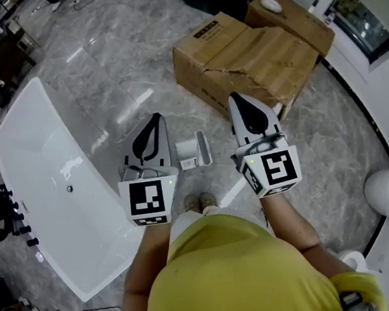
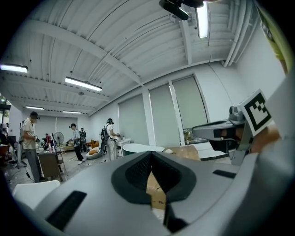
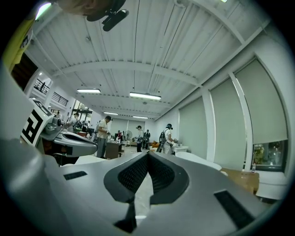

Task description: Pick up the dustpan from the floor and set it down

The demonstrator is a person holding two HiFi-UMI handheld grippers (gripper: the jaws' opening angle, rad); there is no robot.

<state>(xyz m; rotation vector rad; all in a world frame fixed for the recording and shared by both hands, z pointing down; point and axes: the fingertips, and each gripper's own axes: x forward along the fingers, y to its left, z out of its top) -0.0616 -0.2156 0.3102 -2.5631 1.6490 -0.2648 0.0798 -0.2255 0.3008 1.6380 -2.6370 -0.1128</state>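
Head view: left claw (image 1: 152, 124) and right claw (image 1: 239, 103) are both clenched on nothing, side by side above the floor (image 1: 113, 76). The dustpan (image 1: 195, 151) lies on the floor between them, just beyond the person's shoes (image 1: 199, 202). Farther off sit cardboard boxes (image 1: 245, 55); a white bathtub (image 1: 43, 192) stands to the left.

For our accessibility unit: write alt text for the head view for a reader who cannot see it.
A person in a yellow shirt holds the left tongs and right tongs, both shut and empty, above a white dustpan on the grey floor; a bathtub left, cardboard boxes upper right.
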